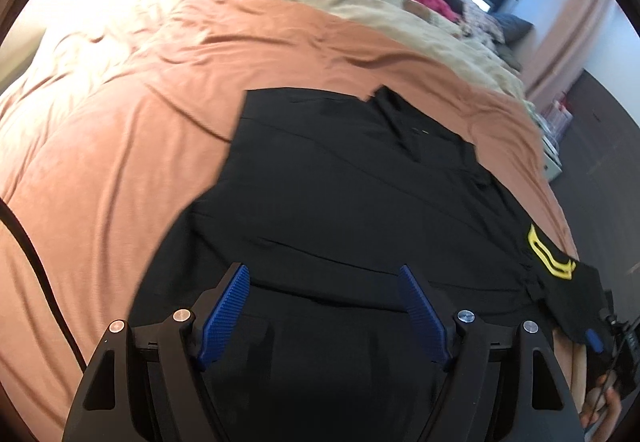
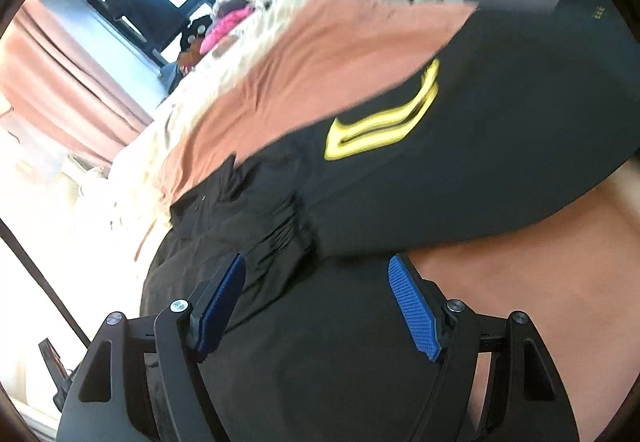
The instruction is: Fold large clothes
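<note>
1. The black garment (image 1: 340, 178) is lying flattened on the salmon bedcover (image 1: 120, 130), partly folded into a long panel. Its yellow emblem (image 1: 548, 254) is sitting toward the right end of the garment in the left wrist view.

2. I am judging the garment to be light, soft and limp. It will probably drape and crease wherever it is unsupported, and its thin layers may slide over one another, so a pinch ought to catch every layer at once.

3. I am judging the best holds to be on the garment's near folded edge, one toward each end, so that the panel lifts evenly.

4. My left gripper (image 1: 324, 306) is hovering over the garment's near edge with its jaws standing wide apart. The blue pads (image 1: 226, 314) are pressing on nothing, and dark cloth is showing below the gap.

5. My right gripper (image 2: 320, 302) is likewise spread wide and gripping nothing. It is poised over a gathered, wrinkled part of the garment just below the emblem (image 2: 384, 118). The right wrist view is blurred, so I cannot tell whether its fingertips are brushing the cloth.
</note>
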`<state>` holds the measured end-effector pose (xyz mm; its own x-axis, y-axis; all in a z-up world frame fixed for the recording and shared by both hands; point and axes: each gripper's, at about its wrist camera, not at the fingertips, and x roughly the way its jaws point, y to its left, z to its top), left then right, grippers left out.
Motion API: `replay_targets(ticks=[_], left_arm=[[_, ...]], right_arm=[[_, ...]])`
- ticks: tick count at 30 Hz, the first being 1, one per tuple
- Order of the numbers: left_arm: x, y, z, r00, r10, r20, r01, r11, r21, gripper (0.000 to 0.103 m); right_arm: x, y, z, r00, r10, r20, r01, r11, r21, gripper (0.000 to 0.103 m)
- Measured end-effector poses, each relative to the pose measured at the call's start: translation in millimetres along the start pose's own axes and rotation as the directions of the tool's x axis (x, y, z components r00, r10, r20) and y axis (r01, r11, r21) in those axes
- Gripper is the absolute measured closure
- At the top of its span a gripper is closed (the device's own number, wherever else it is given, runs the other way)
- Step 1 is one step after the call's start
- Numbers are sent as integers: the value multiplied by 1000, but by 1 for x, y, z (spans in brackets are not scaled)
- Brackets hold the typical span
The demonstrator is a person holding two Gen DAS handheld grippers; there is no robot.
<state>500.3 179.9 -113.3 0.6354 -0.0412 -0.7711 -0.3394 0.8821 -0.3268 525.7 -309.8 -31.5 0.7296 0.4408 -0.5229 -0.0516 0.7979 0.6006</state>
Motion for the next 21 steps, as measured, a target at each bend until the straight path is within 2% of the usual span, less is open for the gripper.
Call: replay_targets(ticks=[3,9,13,18,20,21], left_arm=[[4,-21,-4,1000,-27,-5,27,999,31,25],[13,-51,-10,998,-53,-12,54,994,92,25],[16,-61,-14,999,-53,-6,54,991,121,25],[25,-67,-20,998,-57,-6,58,989,136,25],[29,-67,-23,997,-71,-7,72,989,130,25],[30,-68,-24,997,-77,-6,78,989,127,25]], right_arm=[[-37,-24,11,997,-50,64,51,999,-3,30],[-78,-75,26,977,-159,142,150,986,69,30],[-93,-112,29,962,-220,161,196,969,148,30],[-107,-134,18,950,-256,180,211,948,237,30],[-109,-132,12,946,-271,179,221,941,258,35],[-105,-134,11,946,-278,169,228,937,266,43]])
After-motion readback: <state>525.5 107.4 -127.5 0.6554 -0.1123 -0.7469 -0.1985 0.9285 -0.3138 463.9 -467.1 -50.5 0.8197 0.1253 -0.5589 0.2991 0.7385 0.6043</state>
